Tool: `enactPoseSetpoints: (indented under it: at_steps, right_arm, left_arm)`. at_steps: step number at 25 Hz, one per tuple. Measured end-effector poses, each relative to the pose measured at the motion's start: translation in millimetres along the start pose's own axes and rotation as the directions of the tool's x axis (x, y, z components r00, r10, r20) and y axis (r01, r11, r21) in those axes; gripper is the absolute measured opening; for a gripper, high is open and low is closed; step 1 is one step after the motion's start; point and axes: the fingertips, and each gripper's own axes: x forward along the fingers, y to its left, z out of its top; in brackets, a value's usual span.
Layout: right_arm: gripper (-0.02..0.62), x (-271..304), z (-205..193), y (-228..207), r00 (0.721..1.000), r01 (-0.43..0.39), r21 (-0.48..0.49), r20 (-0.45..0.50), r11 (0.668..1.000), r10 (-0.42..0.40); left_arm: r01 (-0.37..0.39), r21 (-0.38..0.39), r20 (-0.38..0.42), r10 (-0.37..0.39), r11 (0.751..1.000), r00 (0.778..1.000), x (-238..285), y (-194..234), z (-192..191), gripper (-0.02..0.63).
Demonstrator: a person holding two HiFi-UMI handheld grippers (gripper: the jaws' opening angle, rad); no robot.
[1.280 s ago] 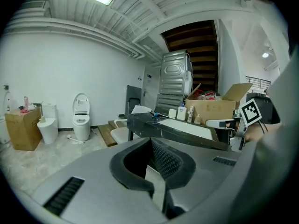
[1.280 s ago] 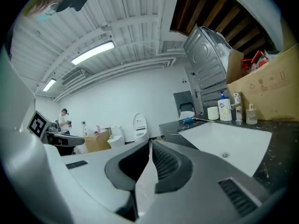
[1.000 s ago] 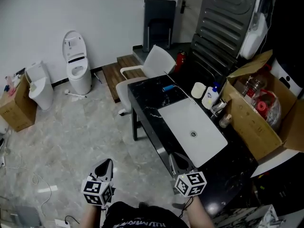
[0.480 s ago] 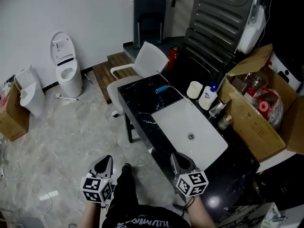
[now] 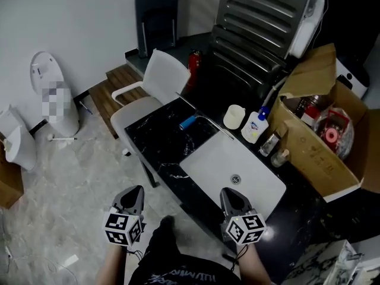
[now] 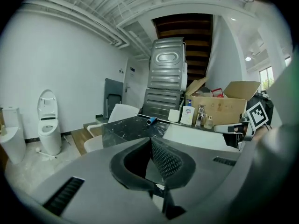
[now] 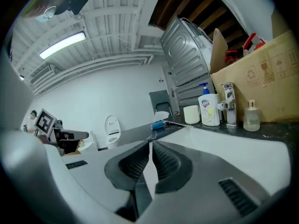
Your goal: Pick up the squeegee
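place: bathroom-fixture storeroom | cues: toilet (image 6: 48, 118) on open floor, sink (image 5: 217, 153) in black counter (image 5: 154, 132), cardboard box (image 5: 309, 159)

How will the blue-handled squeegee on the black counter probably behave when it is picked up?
The squeegee looks slim, so probably light. Its rounded blue handle may slip on the glossy counter. Its long thin blade could tilt it.

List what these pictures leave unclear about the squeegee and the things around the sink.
- Squeegee: too small in the head view. Only a blue handle and a thin bar show, and the blade edge cannot be read.
- Cardboard box: in the head view, its flaps and the picture's right edge hide part of the contents.
- Toilet: a mosaic patch covers its middle in the head view.
- Soap bottle: label print too small in every view.
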Motion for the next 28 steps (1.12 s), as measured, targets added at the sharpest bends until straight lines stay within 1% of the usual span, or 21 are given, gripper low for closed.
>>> enactPoseSetpoints:
  at_steps: [5,8,11,16,19,21,23,24,25,26,28]
  right_arm:
    - [0.054,42.7,25.5,-24.1,0.997,0.082,0.032,0.009,0.996,-0.082]
    - [0.054,62.8,39.8,-38.1,0.990,0.140,0.054,0.026,0.989,-0.142]
    - [0.055,79.3,48.8,-48.2,0.981,0.190,0.072,0.034,0.979,-0.193]
    - [0.054,101.6,58.2,-66.0,0.964,0.259,0.094,0.041,0.961,-0.264]
    - [0.055,108.5,61.1,-75.5,0.949,0.306,0.107,0.044,0.946,-0.312]
    - [0.054,110.4,62.2,-83.8,0.938,0.338,0.116,0.047,0.934,-0.345]
    - [0.054,109.9,63.0,-92.0,0.924,0.370,0.125,0.051,0.921,-0.378]
    - [0.054,109.2,63.2,-95.5,0.918,0.385,0.130,0.052,0.914,-0.394]
    - [0.054,108.3,63.0,-98.8,0.911,0.400,0.136,0.052,0.906,-0.410]
    - [0.054,107.3,62.6,-102.0,0.904,0.415,0.142,0.051,0.899,-0.425]
    - [0.054,105.2,61.2,-108.7,0.890,0.442,0.154,0.048,0.884,-0.454]
  left_arm:
    - [0.094,0.050,-0.033,-0.092,0.994,0.995,72.5,18.8,41.0,0.020]
    - [0.166,0.076,-0.065,-0.162,0.983,0.985,113.3,23.2,59.3,0.020]
    - [0.243,0.091,-0.096,-0.234,0.966,0.967,149.5,24.5,73.4,0.020]
    - [0.323,0.104,-0.143,-0.307,0.941,0.941,204.5,26.6,88.3,0.021]
    - [0.379,0.126,-0.197,-0.351,0.917,0.915,237.1,23.7,91.8,0.023]
    - [0.409,0.149,-0.221,-0.372,0.900,0.901,258.8,18.9,94.8,0.023]
    - [0.440,0.156,-0.241,-0.398,0.884,0.885,279.2,12.1,98.6,0.030]
    - [0.457,0.150,-0.254,-0.412,0.877,0.875,288.6,8.6,100.4,0.059]
    - [0.473,0.142,-0.268,-0.426,0.870,0.864,297.6,5.0,102.0,0.111]
    - [0.487,0.134,-0.282,-0.438,0.863,0.853,306.4,1.6,103.5,0.145]
    - [0.509,0.124,-0.307,-0.455,0.852,0.836,324.0,-5.7,106.1,0.163]
